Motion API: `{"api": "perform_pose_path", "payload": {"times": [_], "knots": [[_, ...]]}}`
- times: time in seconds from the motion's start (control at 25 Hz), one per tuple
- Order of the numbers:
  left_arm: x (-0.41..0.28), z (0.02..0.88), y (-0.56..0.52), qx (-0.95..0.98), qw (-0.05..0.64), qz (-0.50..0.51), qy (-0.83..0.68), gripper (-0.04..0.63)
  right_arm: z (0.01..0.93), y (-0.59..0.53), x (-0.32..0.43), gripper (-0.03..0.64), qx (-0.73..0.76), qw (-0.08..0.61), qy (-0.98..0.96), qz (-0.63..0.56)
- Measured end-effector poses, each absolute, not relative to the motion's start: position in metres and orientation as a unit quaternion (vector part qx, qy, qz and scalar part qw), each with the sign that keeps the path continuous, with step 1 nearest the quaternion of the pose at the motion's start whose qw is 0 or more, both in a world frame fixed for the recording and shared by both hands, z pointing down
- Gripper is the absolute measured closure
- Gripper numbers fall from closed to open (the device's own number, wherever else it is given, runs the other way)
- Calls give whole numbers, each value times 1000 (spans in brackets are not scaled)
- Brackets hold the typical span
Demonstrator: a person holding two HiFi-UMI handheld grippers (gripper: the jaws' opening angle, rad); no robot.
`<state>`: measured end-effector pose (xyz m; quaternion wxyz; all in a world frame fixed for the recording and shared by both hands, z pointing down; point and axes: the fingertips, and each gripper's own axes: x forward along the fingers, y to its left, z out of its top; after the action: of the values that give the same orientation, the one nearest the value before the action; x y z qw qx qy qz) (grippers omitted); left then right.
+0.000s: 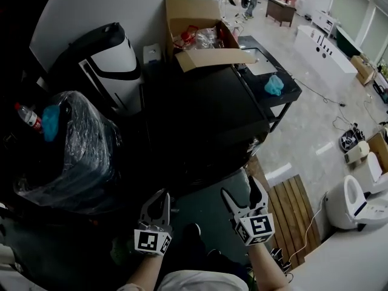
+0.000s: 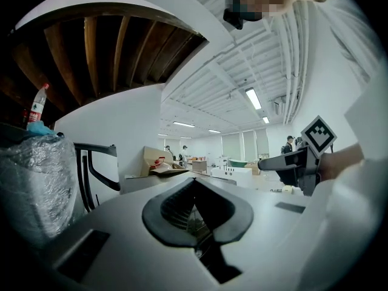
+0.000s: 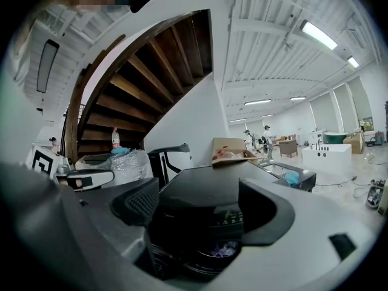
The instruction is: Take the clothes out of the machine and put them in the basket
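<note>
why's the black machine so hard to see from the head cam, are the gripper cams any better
Head view: the black machine is underexposed, while the pale floor beside it is bright. Left gripper view: fisheye bends the ceiling light strips; the left gripper looms soft. Right gripper view: the machine is dark between the fingers of the right gripper; wooden staircase bowed.

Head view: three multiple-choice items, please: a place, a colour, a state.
1. The clear plastic-wrapped bundle lies where, relative to the black boxy machine? A right of it; B left of it; C on top.
2. The crumpled soft item on the small black table is: A light blue; B red; C yellow.
3. The right gripper's tongs are: A shut on cloth; B shut on a bottle; C apart, empty.
Answers: B, it fills the view's left side; A, the colour is plain; C, the right gripper view shows a wide gap.
</note>
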<state>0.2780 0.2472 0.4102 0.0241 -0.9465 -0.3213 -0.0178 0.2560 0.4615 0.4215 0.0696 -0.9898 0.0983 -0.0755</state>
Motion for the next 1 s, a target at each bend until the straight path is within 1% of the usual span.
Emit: {"api": "perform_pose_path", "payload": {"times": [0.36, 0.84, 1.0], "knots": [[308, 476, 260, -946, 17, -22, -324, 575, 491, 465, 289, 216, -989, 78, 104, -66], [346, 564, 293, -948, 2, 12, -317, 575, 591, 473, 321, 222, -990, 68, 105, -57], [352, 595, 301, -947, 2, 22, -321, 575, 621, 473, 327, 228, -990, 71, 116, -34]]}}
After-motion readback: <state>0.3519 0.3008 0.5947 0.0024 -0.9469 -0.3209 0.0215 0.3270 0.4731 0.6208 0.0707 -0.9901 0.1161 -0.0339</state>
